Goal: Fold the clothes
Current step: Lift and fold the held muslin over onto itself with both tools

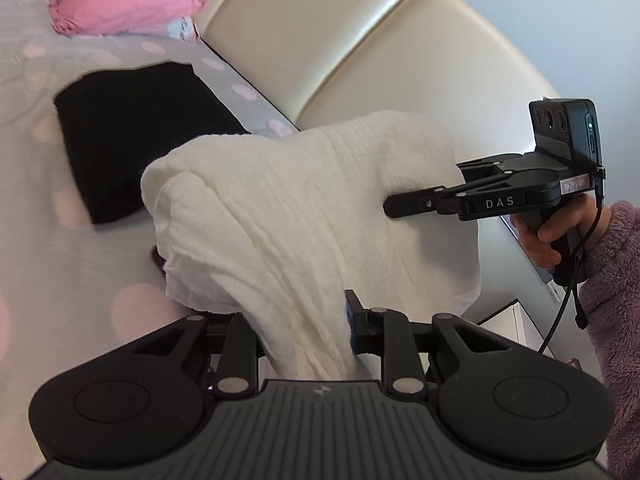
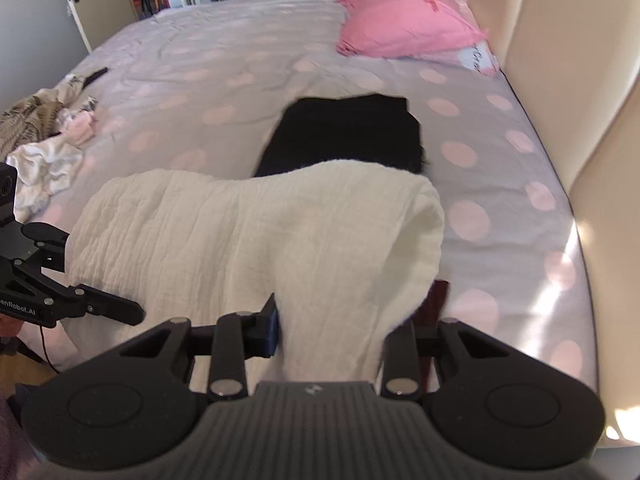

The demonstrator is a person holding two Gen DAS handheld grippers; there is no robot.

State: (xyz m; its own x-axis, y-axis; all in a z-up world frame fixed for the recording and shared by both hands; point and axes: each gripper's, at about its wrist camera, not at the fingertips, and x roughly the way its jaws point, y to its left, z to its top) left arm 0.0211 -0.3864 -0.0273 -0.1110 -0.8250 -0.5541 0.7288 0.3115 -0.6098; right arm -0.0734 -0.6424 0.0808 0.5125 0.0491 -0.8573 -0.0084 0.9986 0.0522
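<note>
A white crinkled garment (image 1: 304, 208) hangs in the air between my two grippers, above the bed. My left gripper (image 1: 308, 336) is shut on one end of it. My right gripper (image 2: 332, 332) is shut on the other end (image 2: 256, 232). The right gripper (image 1: 404, 202) shows in the left wrist view, pinching the cloth from the right. The left gripper (image 2: 120, 308) shows at the left edge of the right wrist view. A folded black garment (image 2: 344, 132) lies flat on the bed beyond the white one, and also shows in the left wrist view (image 1: 136, 128).
The bed has a lilac sheet with pink dots (image 2: 248, 52). A pink pillow (image 2: 404, 20) lies at the far end by the cream padded headboard (image 1: 320, 28). A pile of unfolded clothes (image 2: 44, 136) sits at the bed's left edge. A dark red item (image 2: 438, 296) peeks from under the white garment.
</note>
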